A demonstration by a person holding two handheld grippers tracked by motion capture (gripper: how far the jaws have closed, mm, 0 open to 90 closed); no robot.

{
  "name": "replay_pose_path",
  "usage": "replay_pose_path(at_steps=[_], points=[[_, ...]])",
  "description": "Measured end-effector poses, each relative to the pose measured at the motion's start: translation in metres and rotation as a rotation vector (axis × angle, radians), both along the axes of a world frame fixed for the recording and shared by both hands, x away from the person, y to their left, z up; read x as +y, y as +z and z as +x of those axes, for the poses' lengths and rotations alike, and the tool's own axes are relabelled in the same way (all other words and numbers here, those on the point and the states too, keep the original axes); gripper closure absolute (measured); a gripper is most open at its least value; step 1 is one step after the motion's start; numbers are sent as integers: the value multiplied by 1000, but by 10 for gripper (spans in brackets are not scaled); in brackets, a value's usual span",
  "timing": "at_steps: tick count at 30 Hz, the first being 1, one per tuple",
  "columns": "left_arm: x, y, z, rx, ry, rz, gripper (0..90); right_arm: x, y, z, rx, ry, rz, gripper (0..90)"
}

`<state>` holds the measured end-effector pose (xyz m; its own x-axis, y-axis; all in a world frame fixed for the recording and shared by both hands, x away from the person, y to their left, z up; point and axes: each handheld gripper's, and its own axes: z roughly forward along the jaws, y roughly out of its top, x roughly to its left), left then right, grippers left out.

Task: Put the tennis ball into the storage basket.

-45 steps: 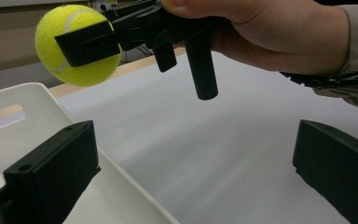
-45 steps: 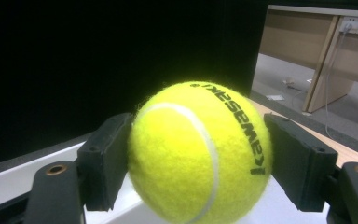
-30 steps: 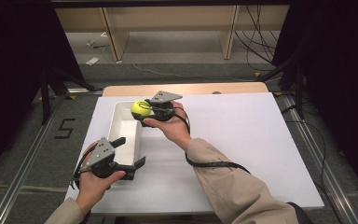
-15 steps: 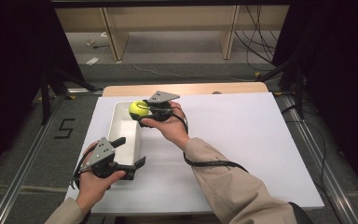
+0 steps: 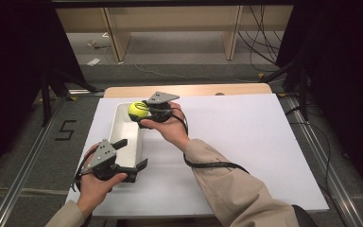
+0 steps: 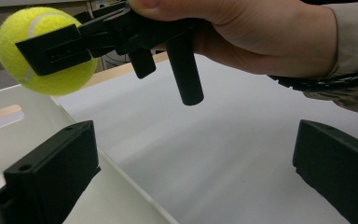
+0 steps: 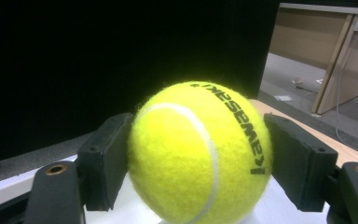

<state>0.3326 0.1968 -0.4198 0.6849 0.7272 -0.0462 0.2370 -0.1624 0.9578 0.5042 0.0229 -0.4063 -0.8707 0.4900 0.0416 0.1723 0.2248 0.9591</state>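
The right claw [image 5: 144, 113] is closed on a fuzzy yellow-green tennis ball [image 5: 136, 111], its two black jaws pressed against opposite sides of the ball, as the right gripper view shows [image 7: 200, 154]. It holds the ball in the air over the far end of the long white plastic bin [image 5: 123, 124], which lies on the left part of the white bench [image 5: 246, 142]. The left claw [image 5: 132, 153] stands wide open with nothing in it, straddling the near right wall of the bin.

The step in hand looks like dropping the ball into the bin. To do it well, bring the ball lower, inside the walls and over the middle of the floor, then part the jaws slowly: a ball let go from high up will likely bounce out. The left claw could steady the bin's wall.
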Motion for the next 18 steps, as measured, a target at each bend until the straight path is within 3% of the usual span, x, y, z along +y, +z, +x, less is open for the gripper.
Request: replay_pose_path(at_steps=[18], points=[[0, 0, 0, 0, -1, -1, 0, 10, 1, 0, 4, 11, 0, 274]])
